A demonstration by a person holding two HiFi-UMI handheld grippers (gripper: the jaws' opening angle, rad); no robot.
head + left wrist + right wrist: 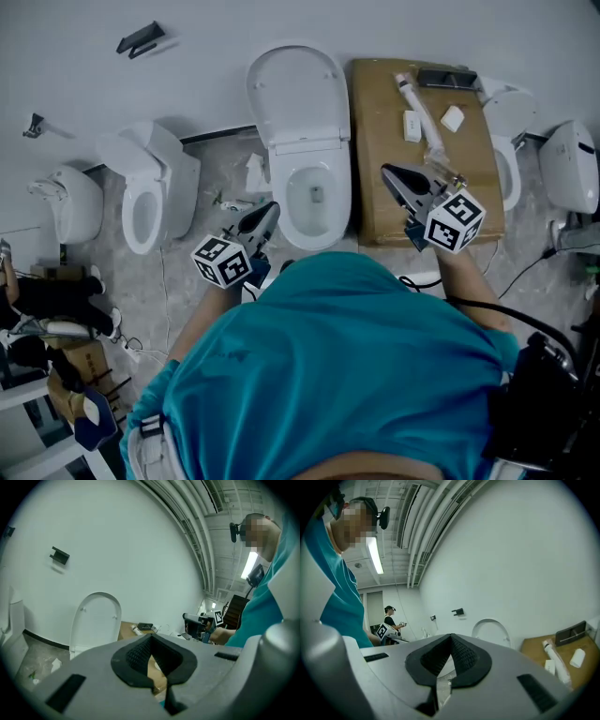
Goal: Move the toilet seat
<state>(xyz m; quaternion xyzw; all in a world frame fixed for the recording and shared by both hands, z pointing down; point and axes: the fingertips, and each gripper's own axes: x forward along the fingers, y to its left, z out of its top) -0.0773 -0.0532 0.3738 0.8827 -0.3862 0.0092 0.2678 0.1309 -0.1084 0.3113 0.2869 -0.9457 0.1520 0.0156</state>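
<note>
The white toilet [317, 199] stands against the wall with its seat and lid [298, 92] tipped up against the wall, leaving the bowl uncovered. My left gripper [266, 216] hovers at the bowl's front left, apart from it, jaws shut and empty. To the right of the bowl my right gripper [395, 178] hangs over the cardboard's near edge, also shut with nothing in it. In the left gripper view the raised lid [96, 618] shows beyond the shut left gripper [151, 639], with the right gripper [199, 625] off to the side. The right gripper view has the lid [491, 631] past its shut right gripper [451, 637].
A cardboard sheet [384, 141] right of the toilet carries a white tube [422, 117] and small parts. Other toilets stand at left [150, 192], [70, 202] and right [506, 141], [572, 164]. Cables run over the floor at right [525, 272]. Another person [389, 616] stands far off.
</note>
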